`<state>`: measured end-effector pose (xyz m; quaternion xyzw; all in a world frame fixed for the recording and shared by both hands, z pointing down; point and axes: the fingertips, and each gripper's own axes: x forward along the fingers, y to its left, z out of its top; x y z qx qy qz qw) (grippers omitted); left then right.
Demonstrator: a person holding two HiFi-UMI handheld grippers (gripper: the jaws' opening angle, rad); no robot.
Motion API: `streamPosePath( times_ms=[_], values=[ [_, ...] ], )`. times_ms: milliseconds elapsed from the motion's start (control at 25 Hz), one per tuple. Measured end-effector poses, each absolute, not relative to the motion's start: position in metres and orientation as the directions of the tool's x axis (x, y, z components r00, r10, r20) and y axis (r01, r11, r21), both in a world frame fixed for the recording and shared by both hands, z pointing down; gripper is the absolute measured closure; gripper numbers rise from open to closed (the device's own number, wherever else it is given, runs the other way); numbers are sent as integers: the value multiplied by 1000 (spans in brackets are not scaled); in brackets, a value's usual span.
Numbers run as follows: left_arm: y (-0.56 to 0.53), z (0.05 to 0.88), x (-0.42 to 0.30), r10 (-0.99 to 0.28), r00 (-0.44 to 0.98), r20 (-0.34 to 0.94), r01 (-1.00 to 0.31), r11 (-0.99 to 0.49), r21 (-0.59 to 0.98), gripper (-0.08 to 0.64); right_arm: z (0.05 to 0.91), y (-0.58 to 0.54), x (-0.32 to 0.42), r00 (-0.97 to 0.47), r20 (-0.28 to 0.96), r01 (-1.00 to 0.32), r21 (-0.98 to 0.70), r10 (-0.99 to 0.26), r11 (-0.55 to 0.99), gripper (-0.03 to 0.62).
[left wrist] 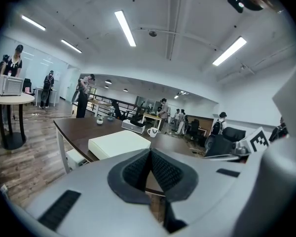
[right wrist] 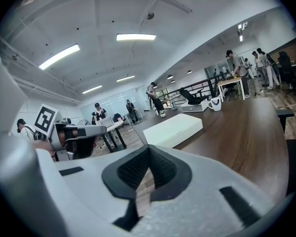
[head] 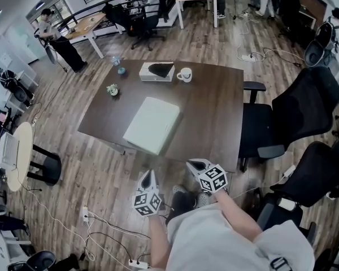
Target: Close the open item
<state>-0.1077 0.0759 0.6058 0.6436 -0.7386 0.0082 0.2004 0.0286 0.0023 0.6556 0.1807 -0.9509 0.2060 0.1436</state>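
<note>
Judging by looks, the small white box (head: 156, 71) at the bench's (head: 214, 109) far edge, seemingly open, is light and stiff, best pushed at its lid edge; left tool (head: 149, 178) and right tool (head: 195, 165) are closed, empty.

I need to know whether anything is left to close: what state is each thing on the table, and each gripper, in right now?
White flat case: closed, lying flat.
White box: dark patch on top; open or shut unclear.
Mug: upright.
Small potted plant: upright.
Left gripper: shut, empty.
Right gripper: shut, empty.
</note>
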Motion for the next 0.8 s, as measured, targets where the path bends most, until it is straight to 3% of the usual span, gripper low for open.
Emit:
streamPosePath(
  times_ms=[800],
  values=[
    [65,613,-123,-939,-116,324,-951,199,235,555,653,-10,15,-895,340,-398,-313,-289,862,589]
  ],
)
